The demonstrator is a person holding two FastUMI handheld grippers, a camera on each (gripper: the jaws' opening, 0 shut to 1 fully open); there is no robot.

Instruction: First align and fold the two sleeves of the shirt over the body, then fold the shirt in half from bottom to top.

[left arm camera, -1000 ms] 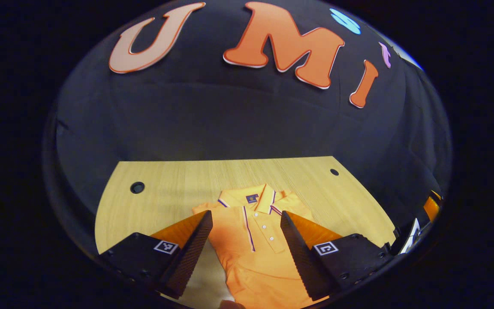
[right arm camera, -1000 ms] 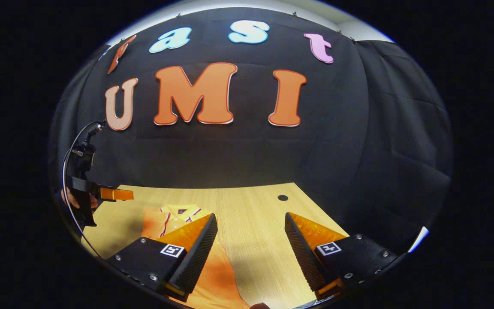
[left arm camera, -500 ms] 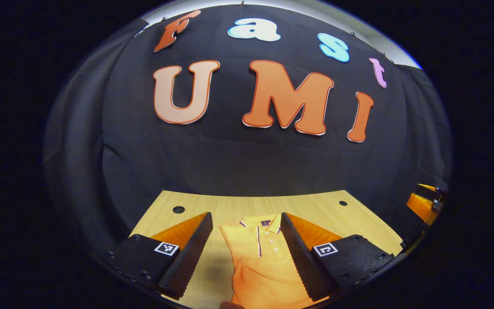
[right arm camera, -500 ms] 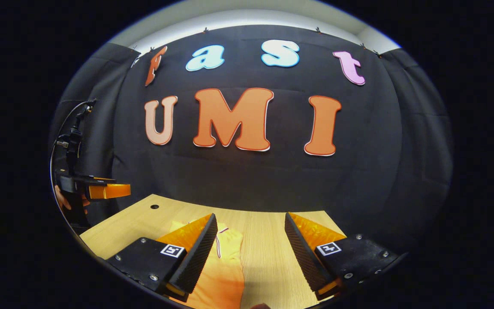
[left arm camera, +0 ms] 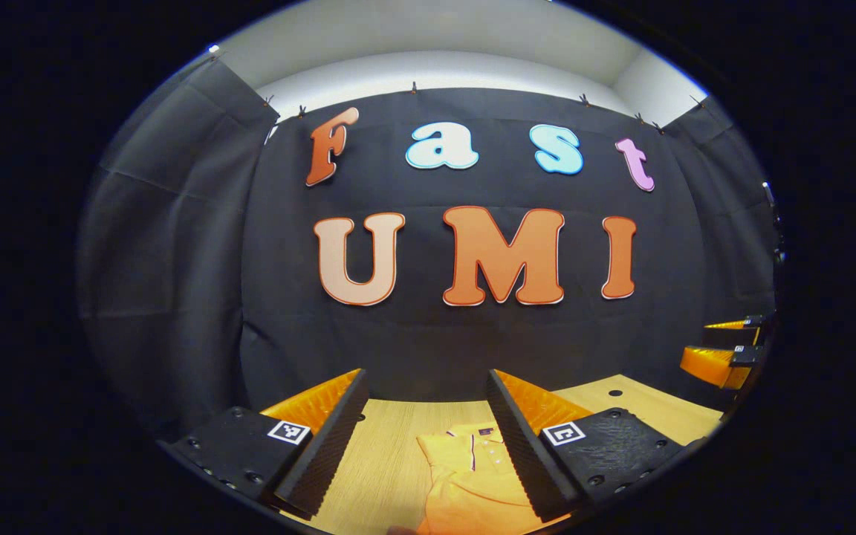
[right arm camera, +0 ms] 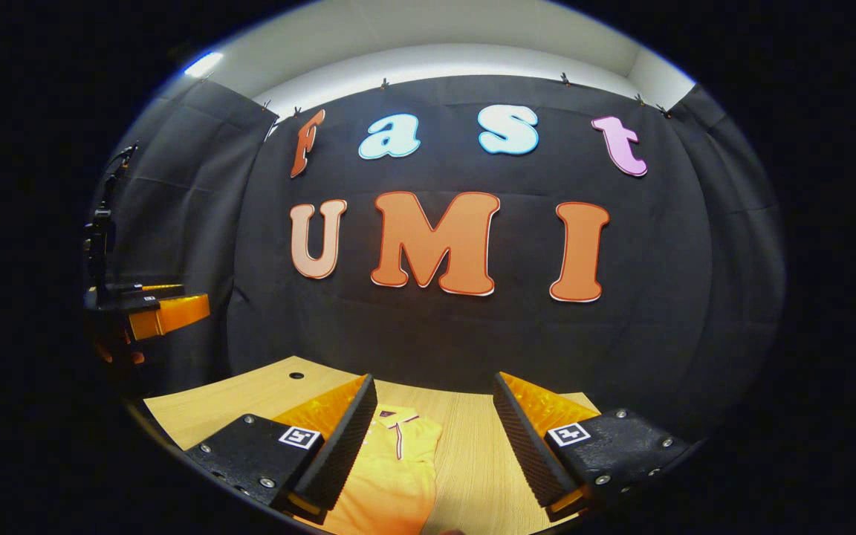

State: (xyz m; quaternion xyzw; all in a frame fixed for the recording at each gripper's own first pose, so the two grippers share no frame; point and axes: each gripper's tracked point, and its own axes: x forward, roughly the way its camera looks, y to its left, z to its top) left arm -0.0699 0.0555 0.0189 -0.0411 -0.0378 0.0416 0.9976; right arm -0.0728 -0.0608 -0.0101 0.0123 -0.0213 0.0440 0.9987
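An orange polo shirt [left arm camera: 465,475] lies flat on the wooden table [left arm camera: 391,461], collar toward the far wall, its lower part hidden below the view's edge. My left gripper [left arm camera: 426,438] hangs open above it with nothing between its fingers. In the right gripper view the shirt [right arm camera: 394,468] lies low and left of centre, partly behind the left finger [right arm camera: 339,446]. My right gripper [right arm camera: 432,438] is open and holds nothing. The other gripper [right arm camera: 149,308] shows at the far left, held by a hand [right arm camera: 120,349]. The right gripper [left arm camera: 725,353] appears at the right edge of the left gripper view.
The table has a small round hole near its far right corner [left arm camera: 615,392] and another near its far left [right arm camera: 296,375]. Black cloth walls close the booth behind and on both sides of the table.
Both grippers have risen and tilted up from the shirt, so the table and shirt have sunk to the bottom of each view. Both stay open.
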